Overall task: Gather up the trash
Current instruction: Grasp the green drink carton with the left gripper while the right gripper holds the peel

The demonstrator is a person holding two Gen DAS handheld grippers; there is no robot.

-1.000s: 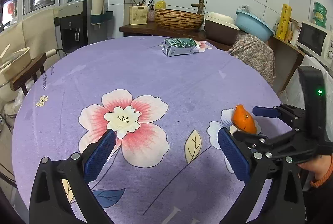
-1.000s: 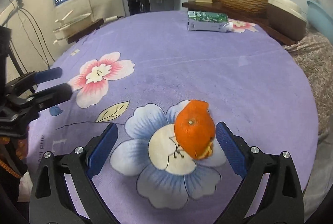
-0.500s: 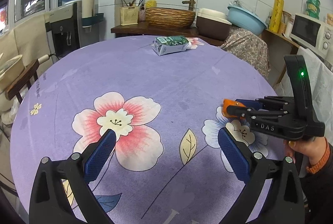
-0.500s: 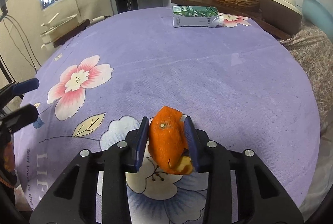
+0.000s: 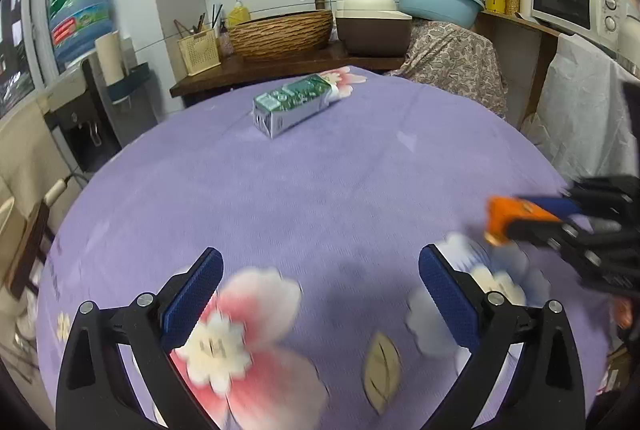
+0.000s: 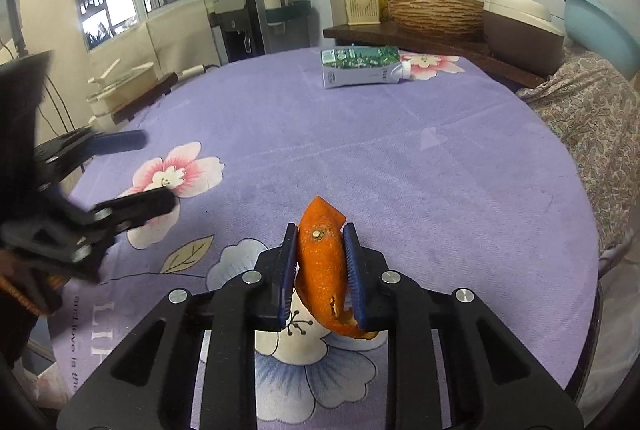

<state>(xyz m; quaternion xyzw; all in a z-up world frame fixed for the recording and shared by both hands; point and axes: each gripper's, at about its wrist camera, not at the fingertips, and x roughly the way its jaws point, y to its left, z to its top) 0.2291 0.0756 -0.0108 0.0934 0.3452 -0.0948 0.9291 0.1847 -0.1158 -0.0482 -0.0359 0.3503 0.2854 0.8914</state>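
The orange peel (image 6: pixel 323 266) is clamped between the closing jaws of the right gripper (image 6: pixel 320 270) near the table's (image 6: pixel 400 158) near edge, while the milk carton (image 5: pixel 298 104), lying lengthwise near the far edge, is faced by the left gripper (image 5: pixel 320 294), its jaws wide apart and empty.

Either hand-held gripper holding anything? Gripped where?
Right hand-held gripper is closing on the orange peel, pads on its two sides, mid-length. Left hand-held gripper holds nothing.
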